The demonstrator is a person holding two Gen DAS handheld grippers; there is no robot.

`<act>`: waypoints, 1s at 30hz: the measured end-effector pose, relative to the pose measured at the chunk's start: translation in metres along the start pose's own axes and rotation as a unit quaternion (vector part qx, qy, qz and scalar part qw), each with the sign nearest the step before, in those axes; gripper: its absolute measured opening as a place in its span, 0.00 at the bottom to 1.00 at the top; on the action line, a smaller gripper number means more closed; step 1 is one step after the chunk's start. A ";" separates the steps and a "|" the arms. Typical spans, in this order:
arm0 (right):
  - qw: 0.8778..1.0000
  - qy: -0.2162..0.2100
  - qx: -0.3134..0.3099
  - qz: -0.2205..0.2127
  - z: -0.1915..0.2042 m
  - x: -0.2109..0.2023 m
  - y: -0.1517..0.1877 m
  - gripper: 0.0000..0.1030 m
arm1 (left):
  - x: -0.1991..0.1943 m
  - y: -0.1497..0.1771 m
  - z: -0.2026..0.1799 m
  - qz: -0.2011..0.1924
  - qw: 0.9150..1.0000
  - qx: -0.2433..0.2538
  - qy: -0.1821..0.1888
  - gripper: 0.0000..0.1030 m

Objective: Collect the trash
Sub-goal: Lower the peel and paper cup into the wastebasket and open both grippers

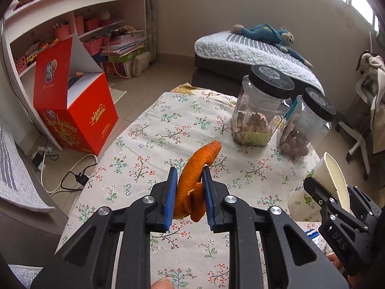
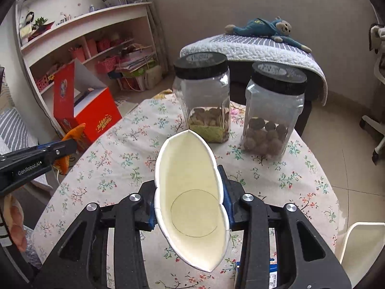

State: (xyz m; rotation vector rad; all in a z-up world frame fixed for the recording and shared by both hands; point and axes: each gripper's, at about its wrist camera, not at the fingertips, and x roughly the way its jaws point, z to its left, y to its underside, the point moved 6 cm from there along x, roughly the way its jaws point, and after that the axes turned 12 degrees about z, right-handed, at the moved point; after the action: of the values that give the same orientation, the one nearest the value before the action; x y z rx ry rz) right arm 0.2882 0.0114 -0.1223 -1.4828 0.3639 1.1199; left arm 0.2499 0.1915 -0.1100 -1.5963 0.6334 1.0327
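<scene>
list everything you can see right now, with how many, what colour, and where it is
orange peel: 1, orange, clamped in left hand-held gripper
paper cup: 1, white, squashed in right hand-held gripper
jars: 2, clear with black lids, part full, far side of table
tablecloth: 1, floral white, covering table
box: 1, red, open, on floor left
plush toy: 1, blue, on mattress
shelves: white, left wall
left hand-held gripper: black, blue pads
right hand-held gripper: black, blue pads
</scene>
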 end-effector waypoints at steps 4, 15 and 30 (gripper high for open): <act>1.000 0.006 0.002 -0.029 -0.002 -0.022 -0.008 0.37 | -0.017 -0.001 -0.017 -0.027 1.000 0.010 0.001 0.21; 0.996 0.041 0.014 -0.075 -0.026 -0.071 -0.003 0.38 | -0.052 0.006 -0.070 -0.061 0.997 0.034 0.030 0.21; 0.989 0.093 0.051 -0.105 -0.085 -0.125 0.020 0.40 | -0.066 0.027 -0.142 -0.067 0.992 0.083 0.068 0.21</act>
State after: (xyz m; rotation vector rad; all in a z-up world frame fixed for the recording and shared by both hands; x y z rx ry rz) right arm 0.2484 -0.1151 -0.0472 -1.5012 0.3774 0.7878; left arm 0.2382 0.0412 -0.0597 -1.5486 0.6780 0.7570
